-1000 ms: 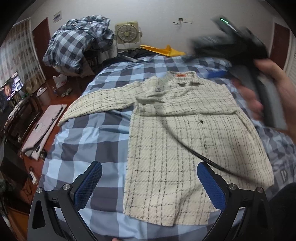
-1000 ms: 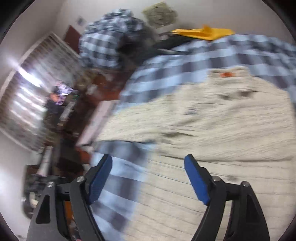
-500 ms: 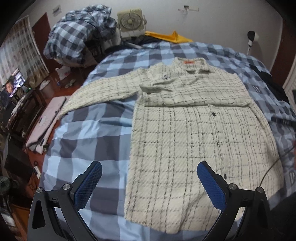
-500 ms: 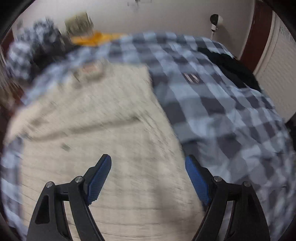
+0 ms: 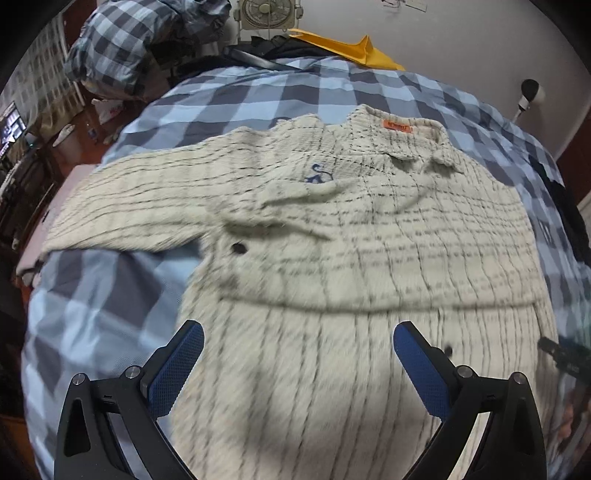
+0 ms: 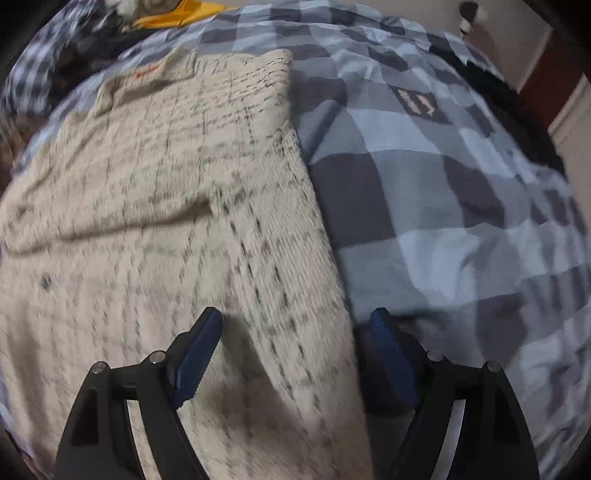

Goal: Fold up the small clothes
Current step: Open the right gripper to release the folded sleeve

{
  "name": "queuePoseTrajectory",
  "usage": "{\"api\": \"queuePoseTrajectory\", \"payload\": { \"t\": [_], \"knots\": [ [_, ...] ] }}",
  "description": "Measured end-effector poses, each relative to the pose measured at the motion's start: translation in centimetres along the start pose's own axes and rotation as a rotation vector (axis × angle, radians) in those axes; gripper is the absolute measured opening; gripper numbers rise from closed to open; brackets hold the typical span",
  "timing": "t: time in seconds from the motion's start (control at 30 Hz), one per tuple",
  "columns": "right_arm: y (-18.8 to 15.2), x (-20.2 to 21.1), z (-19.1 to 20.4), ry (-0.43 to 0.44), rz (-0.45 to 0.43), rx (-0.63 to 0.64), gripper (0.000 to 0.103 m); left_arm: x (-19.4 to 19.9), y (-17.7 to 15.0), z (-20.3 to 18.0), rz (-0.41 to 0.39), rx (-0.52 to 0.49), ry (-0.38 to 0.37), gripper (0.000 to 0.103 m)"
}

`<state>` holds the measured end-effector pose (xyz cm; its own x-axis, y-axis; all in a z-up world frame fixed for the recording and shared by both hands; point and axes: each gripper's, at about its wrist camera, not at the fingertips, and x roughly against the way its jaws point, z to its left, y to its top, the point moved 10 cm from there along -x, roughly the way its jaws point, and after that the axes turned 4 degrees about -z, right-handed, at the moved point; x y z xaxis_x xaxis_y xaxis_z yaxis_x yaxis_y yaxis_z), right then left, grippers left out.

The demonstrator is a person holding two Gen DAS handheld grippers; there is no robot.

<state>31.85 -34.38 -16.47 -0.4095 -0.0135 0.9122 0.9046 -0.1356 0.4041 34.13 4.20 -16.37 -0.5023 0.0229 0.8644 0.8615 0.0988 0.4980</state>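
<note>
Shirt [image 5: 332, 258] beneath left hand-held gripper [image 5: 299, 354]

Left gripper [image 5: 298, 363]: pointing steeply down, its 2 blue pads [image 5: 176, 373] set wide apart, nothing pinched between them.
Right gripper [image 6: 295, 354]: pointing steeply down, jaws spread wide, blue pads [image 6: 195, 360] clear of any grip.

checked bedspread [image 5: 280, 99], box fan [image 5: 267, 13], yellow cloth [image 5: 347, 50]
</note>
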Motion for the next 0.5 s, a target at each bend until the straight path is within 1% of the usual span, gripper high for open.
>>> {"api": "queuePoseTrajectory", "payload": {
  "t": [0.07, 0.13, 0.17, 0.2, 0.27, 0.3, 0.4, 0.47, 0.5],
  "knots": [
    [0.9, 0.1, 0.8, 0.032, -0.025, -0.020, 0.079, -1.4, 0.2, -0.1, 0.005, 0.018, 0.010, 0.103],
    [1.8, -0.2, 1.4, 0.025, -0.045, -0.018, 0.077, -2.6, 0.3, -0.1, 0.013, 0.040, 0.008, 0.103],
    [2.0, -0.6, 1.5, 0.026, -0.035, -0.023, 0.062, -3.0, 0.3, -0.1, 0.014, 0.047, 0.003, 0.103],
    [1.9, -1.2, 1.4, 0.030, -0.012, -0.035, 0.038, -3.4, 0.3, -0.1, 0.013, 0.053, -0.001, 0.103],
    [1.2, -2.4, 0.3, 0.051, 0.028, -0.092, 0.019, -4.2, 0.6, 0.1, -0.003, 0.056, 0.007, 0.103],
    [1.2, -2.4, -0.3, 0.075, 0.019, -0.136, 0.013, -4.5, 0.9, 0.1, -0.011, 0.057, 0.014, 0.103],
    [1.3, -1.9, -1.8, 0.119, 0.002, -0.224, 0.006, -5.8, 1.4, 0.4, -0.007, 0.062, 0.031, 0.103],
    [1.6, -1.2, -2.7, 0.076, -0.038, -0.232, 0.005, -6.2, 1.5, 0.6, -0.006, 0.064, 0.047, 0.103],
    [1.7, -0.9, -2.9, 0.079, -0.057, -0.243, 0.005, -6.2, 1.6, 0.6, -0.009, 0.066, 0.049, 0.103]
  ]
}}
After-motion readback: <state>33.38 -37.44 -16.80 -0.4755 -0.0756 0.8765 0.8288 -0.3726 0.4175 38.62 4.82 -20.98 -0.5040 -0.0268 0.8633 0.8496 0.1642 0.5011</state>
